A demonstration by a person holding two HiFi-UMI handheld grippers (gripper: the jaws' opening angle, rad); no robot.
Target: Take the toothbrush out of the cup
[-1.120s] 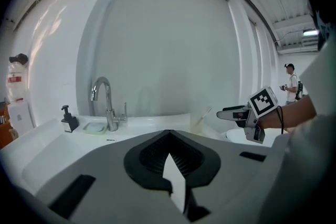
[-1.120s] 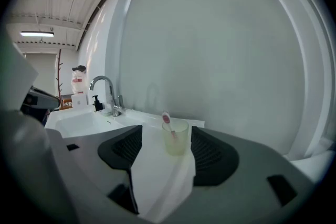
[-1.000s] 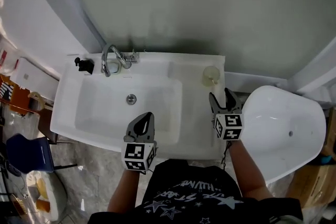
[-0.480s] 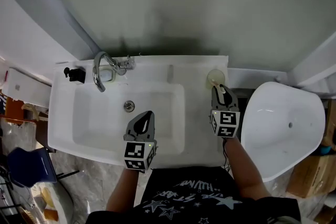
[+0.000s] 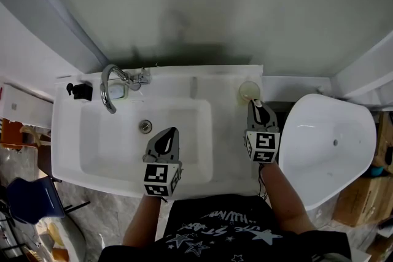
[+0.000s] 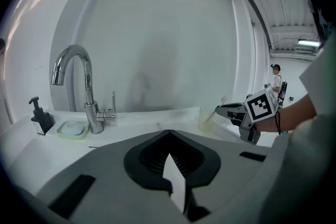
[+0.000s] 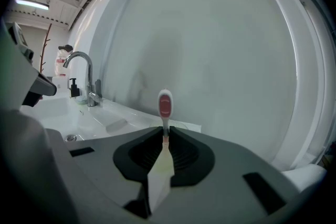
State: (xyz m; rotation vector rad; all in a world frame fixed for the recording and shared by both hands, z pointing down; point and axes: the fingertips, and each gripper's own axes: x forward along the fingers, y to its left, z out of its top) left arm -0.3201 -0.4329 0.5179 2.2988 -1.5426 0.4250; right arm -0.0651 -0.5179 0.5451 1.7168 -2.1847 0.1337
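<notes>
A translucent cup (image 5: 249,91) stands on the sink's back right corner, also seen in the left gripper view as the cup (image 6: 205,119). A toothbrush (image 7: 165,104) with a pink head stands upright in it. My right gripper (image 5: 257,105) reaches the cup from the near side, and its jaws are closing with the brush's neck pinched between the tips (image 7: 165,135). My left gripper (image 5: 166,137) hovers over the sink's front edge, shut and holding nothing; its jaws (image 6: 169,138) meet.
The white sink (image 5: 73,150) has a chrome faucet (image 5: 109,86), a soap dish (image 5: 116,92), a black dispenser (image 5: 78,90) and a drain (image 5: 145,126). A white tub (image 5: 334,144) sits close on the right. The wall rises just behind the cup.
My right gripper moved forward to the cup and its jaws came together around the toothbrush. The left gripper drifted slightly over the basin's front edge.
</notes>
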